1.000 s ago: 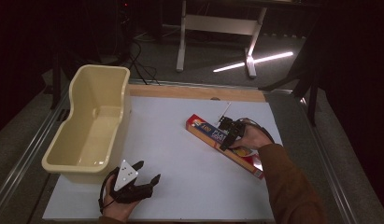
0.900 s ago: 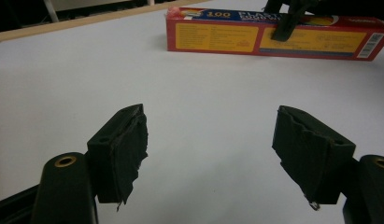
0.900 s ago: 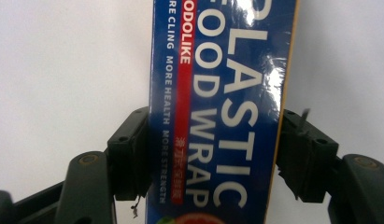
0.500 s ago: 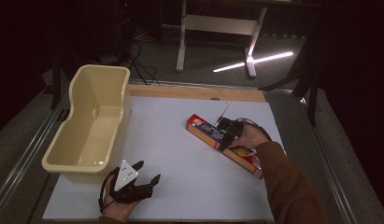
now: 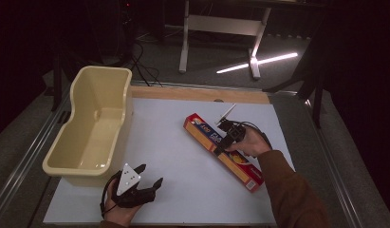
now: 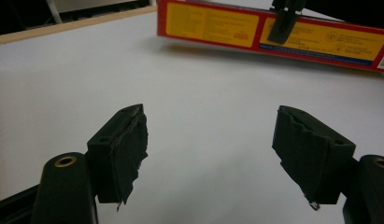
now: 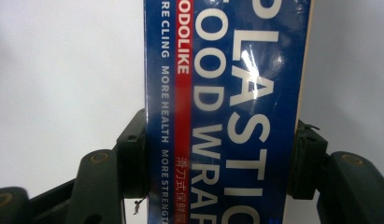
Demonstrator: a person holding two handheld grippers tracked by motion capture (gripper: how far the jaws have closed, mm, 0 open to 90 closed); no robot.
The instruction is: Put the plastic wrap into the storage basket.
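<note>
Glossy plastic wrap box (image 5: pixel 224 149) near the bench's right edge, pinched off-centre by the right tool (image 5: pixel 229 136) (left tool (image 5: pixel 147 177) released, idle by the near edge): likely to sag or slip if lifted.

Dark room; grey floor (image 5: pixel 216 57); white desk frame (image 5: pixel 221 23); bright light strip (image 5: pixel 259 61) on floor.

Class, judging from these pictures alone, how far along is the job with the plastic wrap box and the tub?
Done: nothing is in the cream tub yet. In hand: the right gripper clamps the plastic wrap box on the table. The left gripper rests open. Left, probably: lifting the box to the tub.
</note>
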